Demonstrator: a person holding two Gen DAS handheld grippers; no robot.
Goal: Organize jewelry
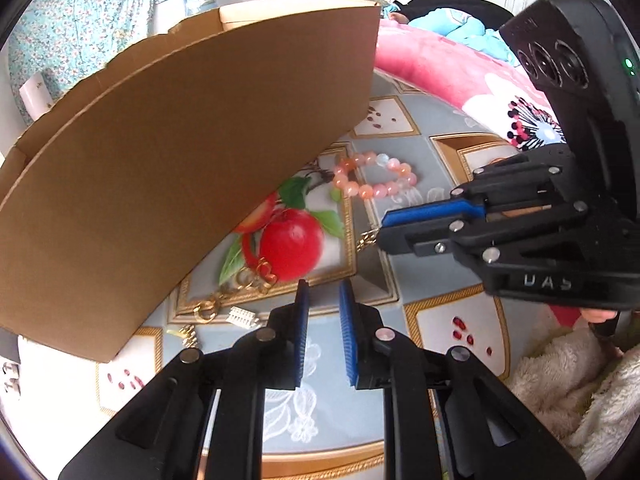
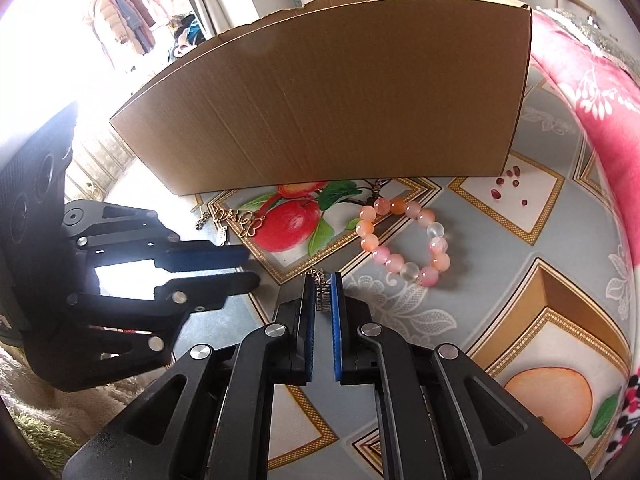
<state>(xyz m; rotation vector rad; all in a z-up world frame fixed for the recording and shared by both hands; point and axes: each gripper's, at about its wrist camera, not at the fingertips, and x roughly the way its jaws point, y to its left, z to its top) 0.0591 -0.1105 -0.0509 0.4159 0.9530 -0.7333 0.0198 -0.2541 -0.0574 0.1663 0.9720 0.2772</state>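
A brown cardboard box [image 1: 180,152] stands on the patterned cloth; it also shows in the right wrist view [image 2: 340,100]. A pink bead bracelet [image 1: 374,178] lies beside it, seen too in the right wrist view [image 2: 404,246]. A gold chain [image 1: 240,284] lies by the box's wall, also in the right wrist view [image 2: 240,218]. A small silver clasp piece [image 1: 241,317] lies near it. My right gripper [image 2: 322,292] is shut on a small silver jewelry piece [image 2: 322,296] with a chain. It shows in the left wrist view [image 1: 382,232]. My left gripper [image 1: 323,300] is open and empty just above the cloth.
A pink floral blanket [image 1: 460,76] lies at the right edge, also in the right wrist view [image 2: 580,92]. A white fluffy towel [image 1: 572,384] is at the near right. A person sits behind the blanket. The table cloth [image 2: 500,320] has fruit prints.
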